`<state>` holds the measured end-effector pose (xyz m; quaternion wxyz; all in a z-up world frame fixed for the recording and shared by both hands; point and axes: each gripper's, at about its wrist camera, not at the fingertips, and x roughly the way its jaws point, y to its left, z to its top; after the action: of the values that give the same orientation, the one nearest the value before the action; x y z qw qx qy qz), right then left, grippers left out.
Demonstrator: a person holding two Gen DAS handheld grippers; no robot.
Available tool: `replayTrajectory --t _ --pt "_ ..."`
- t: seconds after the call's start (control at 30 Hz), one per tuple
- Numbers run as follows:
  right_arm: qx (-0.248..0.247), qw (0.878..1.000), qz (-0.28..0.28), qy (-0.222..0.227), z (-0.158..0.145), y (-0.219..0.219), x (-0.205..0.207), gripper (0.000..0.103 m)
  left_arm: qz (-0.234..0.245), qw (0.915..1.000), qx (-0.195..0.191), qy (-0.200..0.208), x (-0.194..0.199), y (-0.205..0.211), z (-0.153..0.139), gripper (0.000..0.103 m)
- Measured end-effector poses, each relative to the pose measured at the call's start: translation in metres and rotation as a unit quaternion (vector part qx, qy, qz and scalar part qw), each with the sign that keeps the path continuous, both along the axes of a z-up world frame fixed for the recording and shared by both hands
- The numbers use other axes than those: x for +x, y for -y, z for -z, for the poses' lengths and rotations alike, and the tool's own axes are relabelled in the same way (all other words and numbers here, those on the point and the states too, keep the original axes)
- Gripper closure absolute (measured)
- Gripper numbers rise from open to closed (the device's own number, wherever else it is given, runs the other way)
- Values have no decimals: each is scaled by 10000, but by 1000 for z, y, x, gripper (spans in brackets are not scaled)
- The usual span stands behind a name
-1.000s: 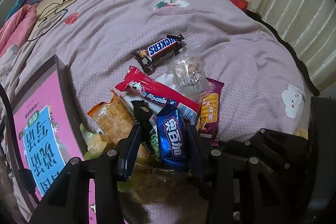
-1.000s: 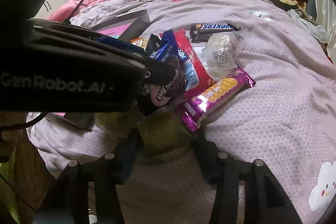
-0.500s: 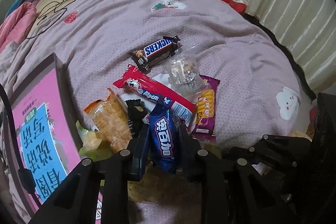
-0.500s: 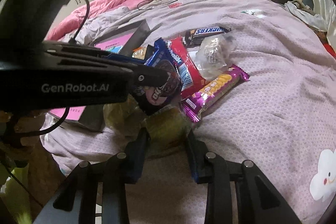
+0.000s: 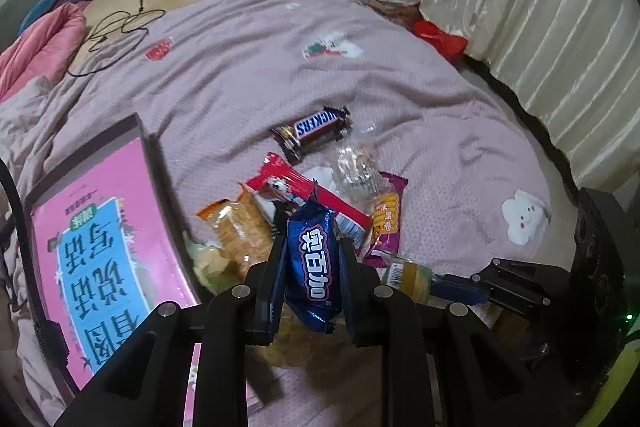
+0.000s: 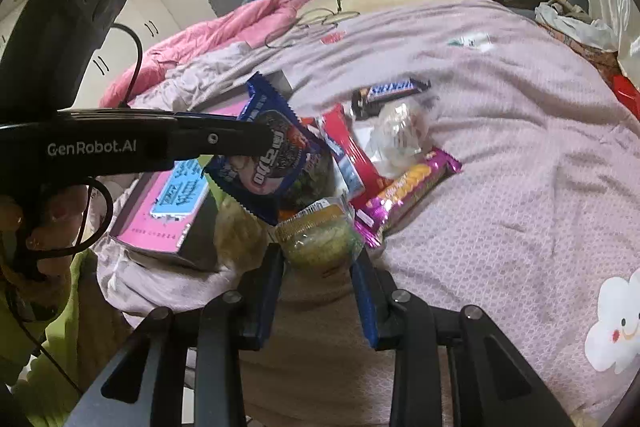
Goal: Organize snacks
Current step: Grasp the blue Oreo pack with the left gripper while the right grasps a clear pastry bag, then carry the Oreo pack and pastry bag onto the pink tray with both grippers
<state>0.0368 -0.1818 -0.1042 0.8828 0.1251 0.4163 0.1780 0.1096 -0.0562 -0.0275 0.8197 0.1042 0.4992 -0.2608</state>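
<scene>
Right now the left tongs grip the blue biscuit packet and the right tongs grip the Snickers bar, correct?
Partly. The left tongs do grip the blue biscuit packet. The right tongs grip a clear green-yellow snack pack; the right wrist view shows the Snickers bar lying untouched on the bedspread.

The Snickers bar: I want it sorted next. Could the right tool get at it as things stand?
Probably not yet: the right tool is shut on a yellow-green snack packet. The Snickers bar itself lies uncovered on the bedspread beyond the pile.
</scene>
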Motion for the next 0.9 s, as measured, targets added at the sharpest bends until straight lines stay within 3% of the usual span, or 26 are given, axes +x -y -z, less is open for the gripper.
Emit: replayTrajectory --t 0.5,0.73,0.9 --pt "61 9995 -31 294 -23 -21 -3 68 -624 9976 -175 229 2 -65 -24 79" --pt "13 9980 -419 480 -41 -65 3 68 -1011 9943 -278 202 -6 -111 -21 77" --pt "-141 9958 -776 462 -42 -100 7 68 -1312 9905 -373 187 -6 -141 -18 88"
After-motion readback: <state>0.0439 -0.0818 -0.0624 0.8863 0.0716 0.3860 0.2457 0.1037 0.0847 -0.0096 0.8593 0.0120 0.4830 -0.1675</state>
